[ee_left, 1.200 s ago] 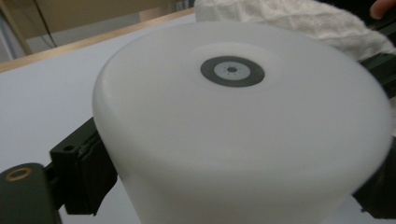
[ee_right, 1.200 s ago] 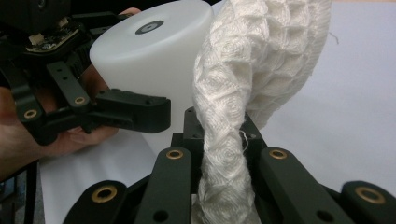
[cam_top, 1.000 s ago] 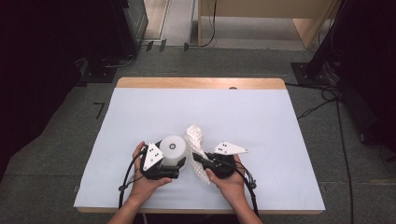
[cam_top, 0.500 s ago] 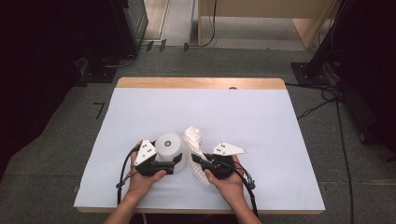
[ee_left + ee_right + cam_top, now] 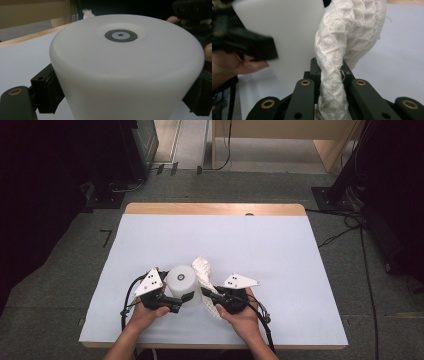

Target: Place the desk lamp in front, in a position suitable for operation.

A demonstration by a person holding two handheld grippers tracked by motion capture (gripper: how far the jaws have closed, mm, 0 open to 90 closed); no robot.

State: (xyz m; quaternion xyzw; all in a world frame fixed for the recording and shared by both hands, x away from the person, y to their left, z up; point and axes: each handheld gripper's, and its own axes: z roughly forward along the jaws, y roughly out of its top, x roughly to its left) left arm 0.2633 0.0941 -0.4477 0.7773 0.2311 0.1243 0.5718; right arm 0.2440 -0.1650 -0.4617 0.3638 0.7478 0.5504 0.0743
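A white cup (image 5: 181, 278) is upside down, its base with a dark ring mark facing up; it is also in the left gripper view (image 5: 125, 65). My left gripper (image 5: 178, 289) is shut on its sides, with black pads (image 5: 48, 90) pressing each flank. Just right of the cup, a white waffle-textured cloth (image 5: 203, 269) rises from my right gripper (image 5: 212, 296), which is shut on its bunched lower part. In the right gripper view the cloth (image 5: 348, 32) stands between the jaws of that gripper (image 5: 329, 85), with the cup (image 5: 287, 30) beside it.
The table (image 5: 260, 245) has a pale sheet over it, with a wooden strip (image 5: 215, 209) along its far edge. Both hands work near the front edge. Cables (image 5: 130, 295) trail from the grippers. Dark equipment and floor cables surround the table.
My left gripper has shifted a little to the left with the cup in it. The right gripper and the cloth have stayed put.
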